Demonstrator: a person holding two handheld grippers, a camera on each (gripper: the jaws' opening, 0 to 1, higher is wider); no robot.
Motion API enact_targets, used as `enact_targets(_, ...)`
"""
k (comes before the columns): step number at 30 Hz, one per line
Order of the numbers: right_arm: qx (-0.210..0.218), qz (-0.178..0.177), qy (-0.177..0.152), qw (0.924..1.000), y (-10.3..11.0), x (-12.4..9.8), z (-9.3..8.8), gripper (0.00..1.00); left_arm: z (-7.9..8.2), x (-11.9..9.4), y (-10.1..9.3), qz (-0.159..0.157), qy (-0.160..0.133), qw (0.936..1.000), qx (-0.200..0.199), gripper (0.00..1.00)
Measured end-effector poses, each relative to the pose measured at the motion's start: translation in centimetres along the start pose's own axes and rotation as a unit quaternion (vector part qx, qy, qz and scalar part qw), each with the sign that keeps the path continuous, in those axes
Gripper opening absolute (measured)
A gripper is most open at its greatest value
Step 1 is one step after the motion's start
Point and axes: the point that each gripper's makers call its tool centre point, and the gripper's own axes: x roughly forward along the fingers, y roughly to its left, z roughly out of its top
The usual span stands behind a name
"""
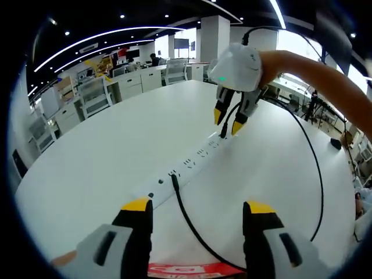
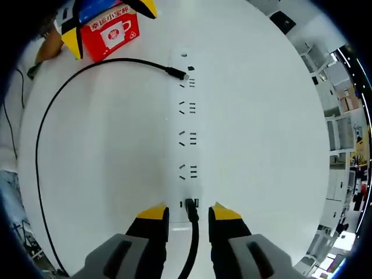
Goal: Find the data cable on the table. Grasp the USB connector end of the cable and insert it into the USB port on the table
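Right gripper (image 2: 189,216) at 6 o'clock, jaws narrowly apart around USB connector (image 2: 190,209); cable (image 2: 40,133) looks light, limp, so pinch the rigid connector shell.

Your left gripper (image 1: 197,210): low over near edge of worktop (image 1: 104,157), level, pointing across it; yellow-tipped fingers (image 1: 137,204) spread wide, nothing between them. Your right gripper (image 1: 228,122): poised above middle of worktop, tipped steeply down, your bare forearm (image 1: 325,81) reaching in from right edge. In right gripper view its fingers (image 2: 154,213) stand parted a little, black plug in gap; contact with plug cannot be told.
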Motion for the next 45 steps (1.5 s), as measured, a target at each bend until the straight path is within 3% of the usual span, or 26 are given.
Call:
enact_targets(3, 0.01, -0.011, -0.003, 0.9999, -0.5, -0.3, -0.5, 0.3, 0.0, 0.0, 0.0, 0.0, 0.0, 1.0, 0.0, 0.63)
enact_targets(14, 0.056, -0.045, -0.063, 0.9954, -0.7, -2.0, -0.5, 0.33, 0.1, 0.0, -0.1, 0.0, -0.003, 1.0, 0.0, 0.63)
enact_targets(17, 0.073, -0.064, -0.094, 0.9908, -1.1, -2.6, -0.2, 0.35, 0.1, 0.1, -0.1, 0.0, -0.004, 1.0, 0.0, 0.63)
enact_targets(24, 0.108, -0.105, -0.127, 0.9804, -1.6, -3.9, -1.0, 0.34, 0.1, 0.0, -0.1, 0.0, -0.007, 1.0, 0.0, 0.63)
enact_targets(32, 0.164, -0.162, -0.21, 0.9503, -1.4, -5.5, -1.3, 0.34, 0.1, 0.0, 0.0, -0.001, -0.006, 1.0, 0.0, 0.63)
enact_targets(36, 0.207, -0.178, -0.254, 0.9279, -0.8, -6.2, -1.8, 0.33, 0.1, 0.0, 0.0, -0.001, -0.006, 1.0, 0.0, 0.63)
enact_targets(38, 0.209, -0.181, -0.256, 0.9261, -0.3, -6.4, -2.2, 0.33, 0.1, 0.0, 0.1, 0.0, -0.007, 1.0, 0.0, 0.63)
enact_targets(41, 0.242, -0.203, -0.289, 0.904, 0.1, -7.2, -2.3, 0.32, 0.1, 0.0, 0.1, 0.0, -0.006, 1.0, 0.0, 0.63)
enact_targets(43, 0.243, -0.22, -0.297, 0.897, 0.4, -7.7, -2.6, 0.32, 0.1, -0.1, 0.1, 0.0, -0.007, 1.0, 0.0, 0.63)
enact_targets(45, 0.259, -0.235, -0.314, 0.8827, 0.7, -8.2, -2.7, 0.32, 0.1, -0.1, 0.1, 0.0, -0.007, 1.0, 0.0, 0.63)
